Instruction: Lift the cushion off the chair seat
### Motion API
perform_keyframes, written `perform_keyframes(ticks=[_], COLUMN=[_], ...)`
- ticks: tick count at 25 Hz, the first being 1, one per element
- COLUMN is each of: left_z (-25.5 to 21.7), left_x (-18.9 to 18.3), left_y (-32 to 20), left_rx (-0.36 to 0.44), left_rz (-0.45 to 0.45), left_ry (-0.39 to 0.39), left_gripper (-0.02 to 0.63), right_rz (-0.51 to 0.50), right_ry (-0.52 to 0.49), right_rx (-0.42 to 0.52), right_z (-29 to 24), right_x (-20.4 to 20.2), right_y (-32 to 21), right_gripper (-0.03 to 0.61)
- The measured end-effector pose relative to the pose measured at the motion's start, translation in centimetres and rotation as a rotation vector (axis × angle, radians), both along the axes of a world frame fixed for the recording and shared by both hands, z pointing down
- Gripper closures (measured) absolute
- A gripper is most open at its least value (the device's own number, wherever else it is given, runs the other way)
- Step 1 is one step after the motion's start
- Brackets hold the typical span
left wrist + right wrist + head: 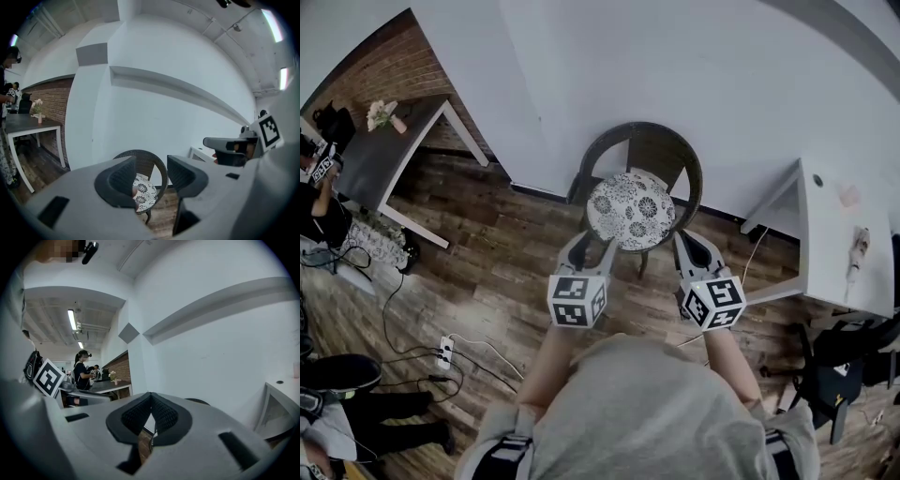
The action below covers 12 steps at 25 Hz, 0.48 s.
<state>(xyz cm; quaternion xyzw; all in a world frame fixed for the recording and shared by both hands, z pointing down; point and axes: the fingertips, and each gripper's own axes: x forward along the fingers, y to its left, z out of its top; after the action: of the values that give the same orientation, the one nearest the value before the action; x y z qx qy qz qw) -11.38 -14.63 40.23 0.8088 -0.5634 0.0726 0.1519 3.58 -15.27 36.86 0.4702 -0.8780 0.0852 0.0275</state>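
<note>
A round cushion (pixel 630 208) with a black-and-white flower print lies on the seat of a dark wicker chair (pixel 652 142) that stands against the white wall. My left gripper (pixel 592 251) hovers just short of the cushion's near left edge. Its jaws stand open with nothing between them, and the cushion (pixel 145 194) and the chair back (pixel 149 161) show through the gap of the left gripper (pixel 151 173). My right gripper (pixel 692 248) hangs off the cushion's near right edge. In its own view the right gripper (pixel 151 416) has its pads meeting at the tips, empty.
A white desk (pixel 834 234) stands right of the chair and a grey table (pixel 384 150) with flowers at the far left. A power strip (pixel 442 352) and cables lie on the wood floor at left, with people near the left edge.
</note>
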Motion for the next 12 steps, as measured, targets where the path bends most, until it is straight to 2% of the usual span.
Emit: perform_keyframes(ticks=[12], left_z=[4.1], left_x=[-0.4], left_y=[-5.6], left_rx=[-0.059], left_rz=[0.037], left_ry=[0.012], left_gripper=[0.407], right_rz=[0.054], right_ry=[0.022], right_rx=[-0.058], right_z=[2.4], right_x=[0.2], right_y=[-3.7], right_gripper=[0.577])
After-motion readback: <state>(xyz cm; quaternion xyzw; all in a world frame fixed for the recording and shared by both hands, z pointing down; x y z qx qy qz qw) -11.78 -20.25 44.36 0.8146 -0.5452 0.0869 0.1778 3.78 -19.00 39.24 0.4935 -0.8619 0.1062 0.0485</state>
